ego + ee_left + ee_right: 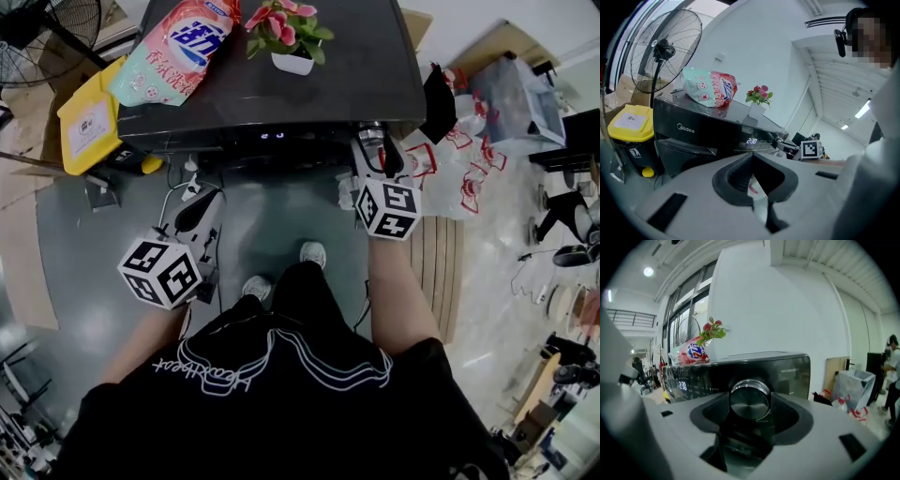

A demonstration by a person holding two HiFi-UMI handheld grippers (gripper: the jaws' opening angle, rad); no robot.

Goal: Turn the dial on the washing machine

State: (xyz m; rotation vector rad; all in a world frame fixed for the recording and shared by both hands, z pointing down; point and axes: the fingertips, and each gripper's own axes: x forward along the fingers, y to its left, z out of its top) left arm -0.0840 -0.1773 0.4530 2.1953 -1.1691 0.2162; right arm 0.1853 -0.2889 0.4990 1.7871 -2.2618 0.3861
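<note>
The black washing machine (281, 94) stands in front of me, its lit display (272, 135) on the front panel. In the right gripper view the round silver dial (749, 399) sits between the two jaws, which press on its left and right sides. My right gripper (372, 150) is up against the panel's right end, shut on the dial, and hides it in the head view. My left gripper (202, 211) hangs lower left, away from the machine; in the left gripper view its jaws (752, 161) meet with nothing held. That view also shows the display (751, 140).
On the machine's top lie a detergent bag (178, 47) and a small pot of pink flowers (291, 33). A yellow bin (89, 117) and a standing fan (56, 23) are to the left. White plastic bags (469, 159) lie to the right.
</note>
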